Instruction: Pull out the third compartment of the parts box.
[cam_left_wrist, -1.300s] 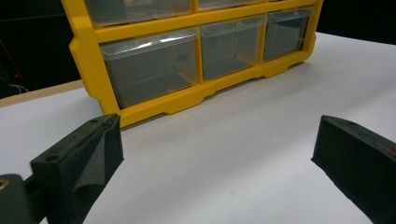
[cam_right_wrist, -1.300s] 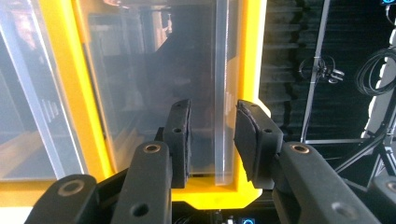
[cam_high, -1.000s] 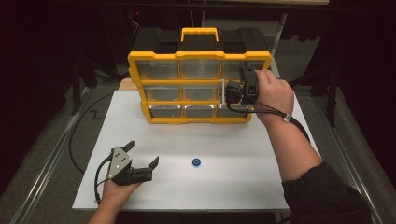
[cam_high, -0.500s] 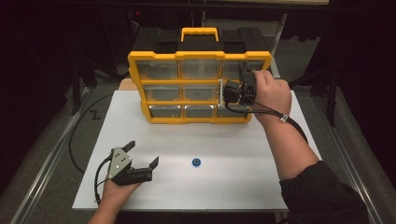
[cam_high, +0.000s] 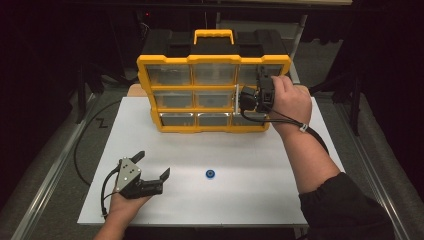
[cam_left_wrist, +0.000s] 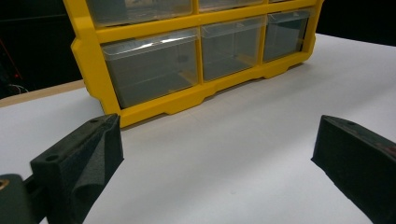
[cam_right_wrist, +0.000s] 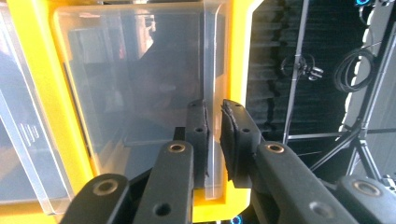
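I have the yellow plastic drawer cabinet (cam_high: 212, 92) with its black top and yellow carry handle standing upright at the far edge of the white table board (cam_high: 250, 190), its three-by-three grid of clear plastic drawers facing me. What sits inside the drawers I cannot make out: the bottom row looks bare through its clear fronts in the left gripper view, while the upper ones are too hazy with reflections to judge. My right gripper (cam_high: 248, 98) is at the cabinet's middle row, on the right-hand clear drawer (cam_right_wrist: 140, 88) — in the right gripper view its jaws have just been closing and now pinch the thin clear lip of that drawer's front between the pads, narrow and firmly clamped. That drawer sits in its slot, long axis running front to back into the cabinet, its front face pointing out toward me and the gripped lip standing on edge against the yellow frame. My left gripper (cam_high: 150, 175) rests low on the board, well in front of the cabinet and toward its left corner, jaws spread wide with nothing but bare board between them, pointing toward the cabinet's bottom row. A small blue round cap-like piece (cam_high: 210, 174) lies on the board in front of the cabinet's middle — well apart from both grippers.
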